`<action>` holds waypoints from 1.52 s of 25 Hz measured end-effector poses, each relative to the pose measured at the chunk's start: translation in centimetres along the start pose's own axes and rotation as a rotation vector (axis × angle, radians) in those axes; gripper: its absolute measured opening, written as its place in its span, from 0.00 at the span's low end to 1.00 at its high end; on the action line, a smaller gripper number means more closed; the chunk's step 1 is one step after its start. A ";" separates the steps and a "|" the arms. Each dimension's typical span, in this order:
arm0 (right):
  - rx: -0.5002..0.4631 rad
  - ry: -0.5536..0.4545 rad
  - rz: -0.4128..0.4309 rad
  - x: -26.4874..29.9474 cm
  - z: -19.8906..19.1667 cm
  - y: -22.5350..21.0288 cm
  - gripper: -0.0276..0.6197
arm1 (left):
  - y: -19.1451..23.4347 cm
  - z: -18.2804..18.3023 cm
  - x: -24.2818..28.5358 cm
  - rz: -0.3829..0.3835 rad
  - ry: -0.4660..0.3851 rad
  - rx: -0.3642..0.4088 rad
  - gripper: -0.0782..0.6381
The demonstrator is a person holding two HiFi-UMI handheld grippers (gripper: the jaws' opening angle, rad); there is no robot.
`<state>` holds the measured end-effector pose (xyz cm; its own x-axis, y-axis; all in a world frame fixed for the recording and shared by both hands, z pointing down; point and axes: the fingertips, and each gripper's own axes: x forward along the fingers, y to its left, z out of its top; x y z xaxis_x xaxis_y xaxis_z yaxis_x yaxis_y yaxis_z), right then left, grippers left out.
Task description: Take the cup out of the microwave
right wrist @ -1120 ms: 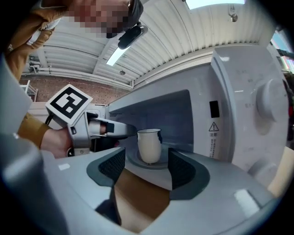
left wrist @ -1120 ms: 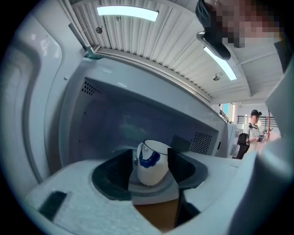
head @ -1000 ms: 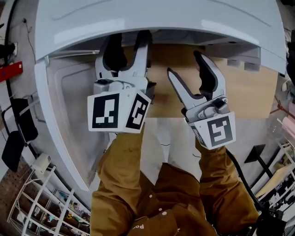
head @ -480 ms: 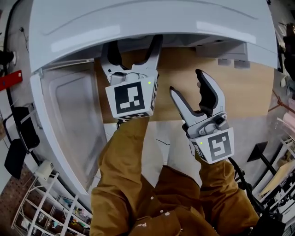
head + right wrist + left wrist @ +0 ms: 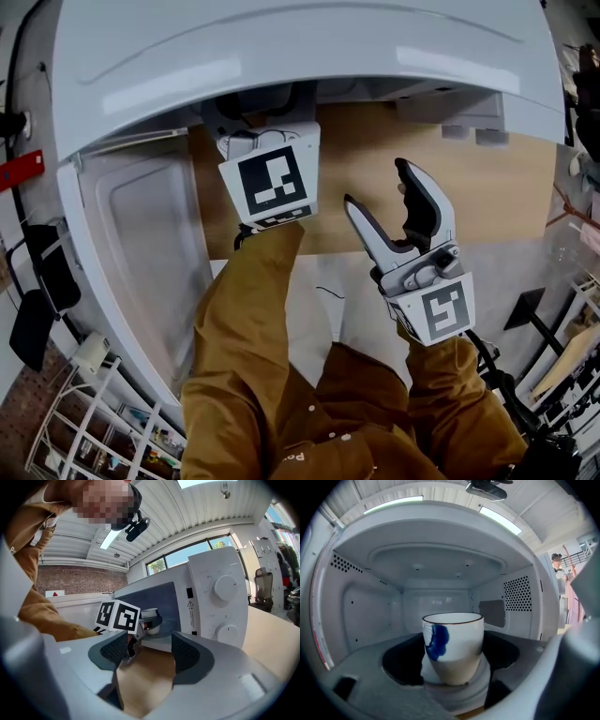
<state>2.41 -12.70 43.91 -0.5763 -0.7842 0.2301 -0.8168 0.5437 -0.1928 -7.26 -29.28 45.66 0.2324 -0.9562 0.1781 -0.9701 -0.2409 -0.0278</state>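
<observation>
The cup [image 5: 453, 648] is white with a blue flower and a dark rim. It stands upright on the turntable inside the open microwave [image 5: 281, 47]. My left gripper [image 5: 452, 660] reaches into the oven, and its dark pads [image 5: 403, 663] flank the cup on both sides as the jaws are closing, with no clear squeeze. In the head view only its marker cube [image 5: 272, 183] shows, since the jaws are hidden under the oven's top. The right gripper [image 5: 380, 187] hovers open and empty over the wooden table, in front of the oven. From its own view the cup [image 5: 150, 619] looks small.
The microwave door [image 5: 141, 253] hangs open at the left. The control knobs [image 5: 225, 588] sit on the oven's right front panel. A wooden tabletop [image 5: 487, 187] runs right of the grippers. A white wire rack [image 5: 84, 422] stands on the floor at lower left.
My left gripper has rolled and pushed deeper into the microwave, so its jaws are now hidden under the top. The right gripper has drifted slightly toward the person and stays open.
</observation>
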 end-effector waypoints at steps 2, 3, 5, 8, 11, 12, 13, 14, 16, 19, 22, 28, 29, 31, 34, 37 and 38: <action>-0.005 -0.002 -0.001 0.1 0.1 -0.1 0.50 | 0.2 0.0 0.0 0.000 0.002 -0.001 0.63; -0.006 -0.003 -0.004 0.1 0.2 -0.1 0.50 | 0.2 -0.1 0.0 0.000 0.004 -0.002 0.63; -0.010 -0.003 -0.010 0.1 0.3 -0.4 0.50 | 0.2 -0.1 -0.1 0.001 0.005 -0.003 0.63; -0.016 -0.004 -0.018 -0.2 0.6 -0.6 0.49 | 0.2 0.1 -0.6 0.008 -0.001 -0.001 0.63; -0.018 -0.011 -0.023 -0.4 1.0 -0.8 0.47 | 0.3 1.1 -1.5 0.015 -0.031 -0.005 0.63; -0.019 -0.014 -0.024 -0.4 1.1 -0.8 0.47 | 0.4 1.6 -1.8 0.019 -0.048 -0.017 0.63; -0.020 -0.016 -0.025 -0.4 1.2 -0.9 0.47 | 0.4 2.0 -2.1 0.022 -0.067 -0.034 0.63; -0.021 -0.018 -0.028 -0.4 1.3 -0.9 0.46 | 0.3 2.4 -2.5 0.023 -0.082 -0.048 0.63; -0.021 -0.023 -0.034 -0.7 1.6 -1.0 0.45 | 0.1 2.7 -3.4 0.023 -0.091 -0.056 0.63; -0.020 -0.033 -0.036 -1.2 2.3 -0.8 0.44 | -0.4 2.8 -5.1 0.023 -0.081 -0.064 0.63; -0.029 -0.043 -0.037 -1.7 3.1 -0.8 0.37 | -1.0 3.3 -6.7 0.021 -0.077 -0.068 0.63; -0.039 -0.052 -0.062 -3.5 4.9 -0.8 0.11 | -2.0 4.1 -10.6 0.026 -0.060 -0.076 0.63; -0.037 -0.056 -0.067 -3.9 5.4 -0.9 0.09 | -2.2 4.3 -11.2 0.026 -0.056 -0.076 0.63; -0.034 -0.062 -0.077 -4.7 6.3 -0.9 0.05 | -2.4 5.0 -12.7 0.026 -0.048 -0.080 0.63; -0.032 -0.056 -0.091 -6.0 7.2 -0.8 0.05 | -2.7 6.4 -15.5 0.026 -0.036 -0.088 0.63; -0.042 -0.065 -0.116 -6.9 8.7 -1.2 0.05 | -3.3 8.4 -17.8 0.012 -0.036 -0.092 0.63; -0.048 -0.071 -0.125 -7.2 9.2 -1.3 0.05 | -3.5 9.0 -18.5 0.003 -0.037 -0.093 0.63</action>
<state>7.86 -10.56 33.72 -0.4684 -0.8647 0.1813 -0.8833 0.4532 -0.1204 -7.53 -12.21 33.59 0.2301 -0.9628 0.1415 -0.9727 -0.2232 0.0630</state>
